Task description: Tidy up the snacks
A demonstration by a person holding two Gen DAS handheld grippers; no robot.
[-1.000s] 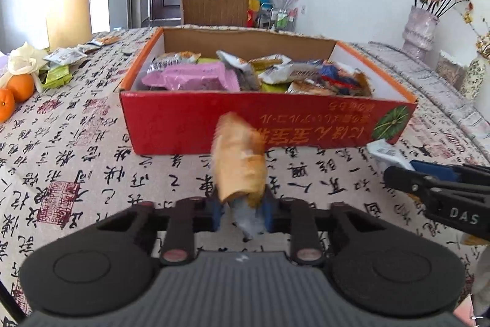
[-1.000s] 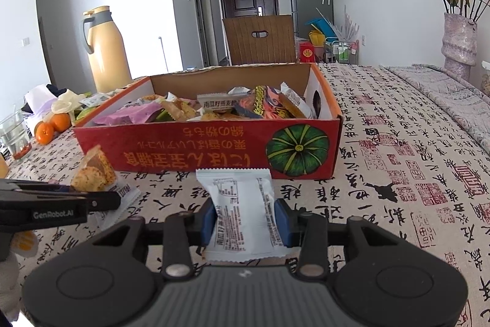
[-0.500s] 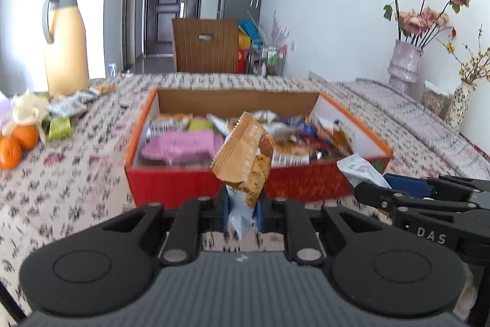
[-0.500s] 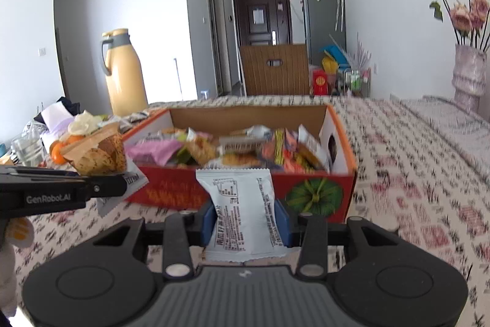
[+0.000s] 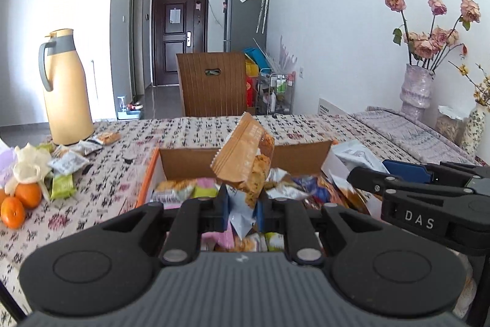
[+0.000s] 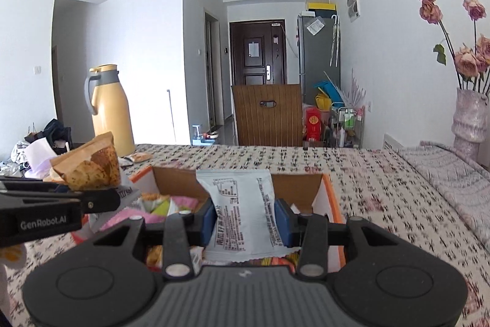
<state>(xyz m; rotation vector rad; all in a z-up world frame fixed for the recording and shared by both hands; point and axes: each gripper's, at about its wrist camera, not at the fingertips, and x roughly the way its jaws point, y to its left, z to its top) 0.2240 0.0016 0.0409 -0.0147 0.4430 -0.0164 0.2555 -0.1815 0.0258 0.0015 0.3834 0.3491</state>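
Above the open cardboard box (image 5: 303,153), two snack packets are held up, one in each gripper. An orange biscuit packet (image 5: 245,155) is pinched by its crimped lower end in the left gripper (image 5: 240,209), whose jaws are closed almost fully on that thin foil; the packet stands tilted above the pads. A white sachet (image 6: 245,204) is clamped across its width in the right gripper (image 6: 246,222), with the jaws partly closed and both pads pressed against its sides.

Both packets are judged light, soft and crinkly, with slippery film; the biscuits inside are likely brittle, so a hold on the sealed edge is preferred to a squeeze on the filled middle. Each gripper is pointed forward and somewhat downward over the box, side by side. Loose snacks are already piled inside the box, which rests on the patterned tablecloth (image 6: 398,192). Further wrappers (image 5: 65,163) and oranges (image 5: 20,203) lie near a yellow thermos jug (image 5: 65,88).
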